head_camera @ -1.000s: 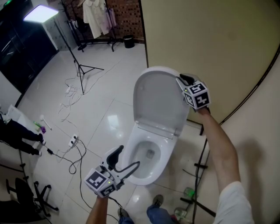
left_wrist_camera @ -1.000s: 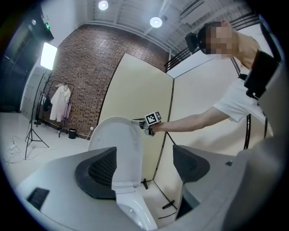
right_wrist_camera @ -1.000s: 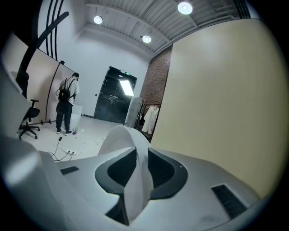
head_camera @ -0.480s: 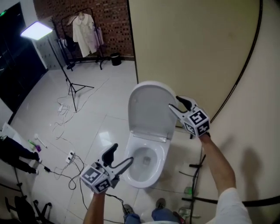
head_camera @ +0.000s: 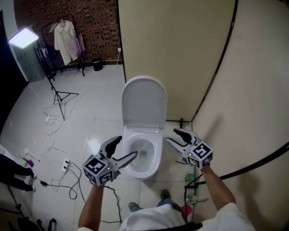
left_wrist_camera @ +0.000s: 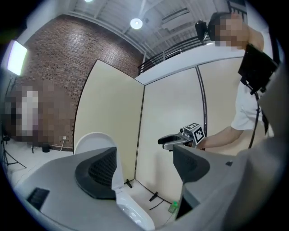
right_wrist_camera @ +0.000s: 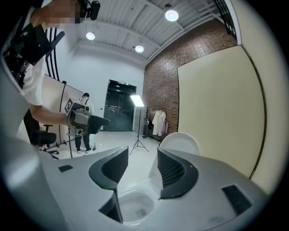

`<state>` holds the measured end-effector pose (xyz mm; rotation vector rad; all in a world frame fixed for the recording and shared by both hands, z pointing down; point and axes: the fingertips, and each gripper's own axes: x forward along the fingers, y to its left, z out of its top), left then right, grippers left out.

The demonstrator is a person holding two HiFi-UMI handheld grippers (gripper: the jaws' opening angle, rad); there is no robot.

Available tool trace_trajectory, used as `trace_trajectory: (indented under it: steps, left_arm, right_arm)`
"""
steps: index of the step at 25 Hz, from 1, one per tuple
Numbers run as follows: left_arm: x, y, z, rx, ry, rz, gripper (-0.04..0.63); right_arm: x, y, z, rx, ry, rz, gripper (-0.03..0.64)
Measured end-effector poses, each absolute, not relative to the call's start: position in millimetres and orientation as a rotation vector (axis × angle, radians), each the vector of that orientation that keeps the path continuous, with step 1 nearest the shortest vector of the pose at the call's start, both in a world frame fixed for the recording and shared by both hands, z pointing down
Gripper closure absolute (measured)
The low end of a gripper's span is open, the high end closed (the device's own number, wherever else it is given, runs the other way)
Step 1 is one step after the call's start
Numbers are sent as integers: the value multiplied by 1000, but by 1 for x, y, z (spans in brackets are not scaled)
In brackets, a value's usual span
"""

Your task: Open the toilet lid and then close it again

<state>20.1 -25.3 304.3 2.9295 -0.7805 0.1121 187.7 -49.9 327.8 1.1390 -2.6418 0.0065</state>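
We stand on a glossy white tiled floor (head_camera: 95, 108), with cream partition walls (head_camera: 176, 49) meeting in a corner ahead. Off to our left is a brick wall (head_camera: 36, 11), with a clothes rack (head_camera: 67, 43), a black bin (head_camera: 97, 64) and a lit panel lamp (head_camera: 25, 37) before it. Loose cables (head_camera: 52, 131) trail across the tiles.

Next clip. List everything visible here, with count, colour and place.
toilet: one, white, centre floor, lid upright
partition: one, beige, behind and right of toilet
clothes rack: one, black, far left by brick wall
bin: one, black, beside rack
light stand: one, black, left floor
power strip: one, white, left floor
small object: one, green, floor right of toilet
left gripper: one, grey, jaws apart, empty
right gripper: one, grey, jaws just opened, empty
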Motion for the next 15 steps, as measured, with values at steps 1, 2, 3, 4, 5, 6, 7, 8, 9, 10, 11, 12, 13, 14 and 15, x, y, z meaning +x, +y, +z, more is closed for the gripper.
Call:
trace_trajectory:
  steps: [1,2,3,4,5,6,7,8,9,10,11,12,13,14,15]
  left_arm:
    - [24,-17,306,2947,-752,131,207]
    - [27,-8,308,2958,-728,147,207]
    - [30,1,310,2962,-709,158,207]
    - [31,9,314,2959,-696,166,207]
    - [30,17,317,2950,-691,172,207]
    - [28,22,321,2940,-692,177,207]
    - [26,24,325,2932,-693,182,207]
    - [25,25,329,2929,-690,184,207]
    - [25,26,332,2929,-682,186,207]
    - [26,28,335,2930,-673,189,207]
    - [27,31,336,2931,-664,193,207]
    - [28,33,336,2934,-657,197,207]
    - [29,35,334,2937,-652,198,207]
    - [30,37,333,2939,-648,195,207]
    - [32,39,332,2938,-646,189,207]
  right_arm:
    - [183,-37,333,1133,-2644,27,420]
    - [180,-24,339,1133,-2642,44,420]
    - [177,-11,343,1143,-2640,58,419]
    - [174,1,348,1158,-2640,73,419]
    - [171,11,352,1173,-2644,89,419]
    - [167,18,355,1186,-2651,100,420]
    - [163,21,358,1193,-2654,102,420]
    - [159,22,359,1194,-2653,95,420]
    - [157,21,360,1193,-2650,86,420]
    - [156,21,359,1196,-2650,81,420]
    - [155,21,358,1201,-2654,80,420]
    - [154,21,356,1205,-2659,80,420]
    - [154,21,354,1208,-2662,82,419]
    - [153,22,351,1210,-2662,85,419]
    - [153,23,350,1208,-2660,85,419]
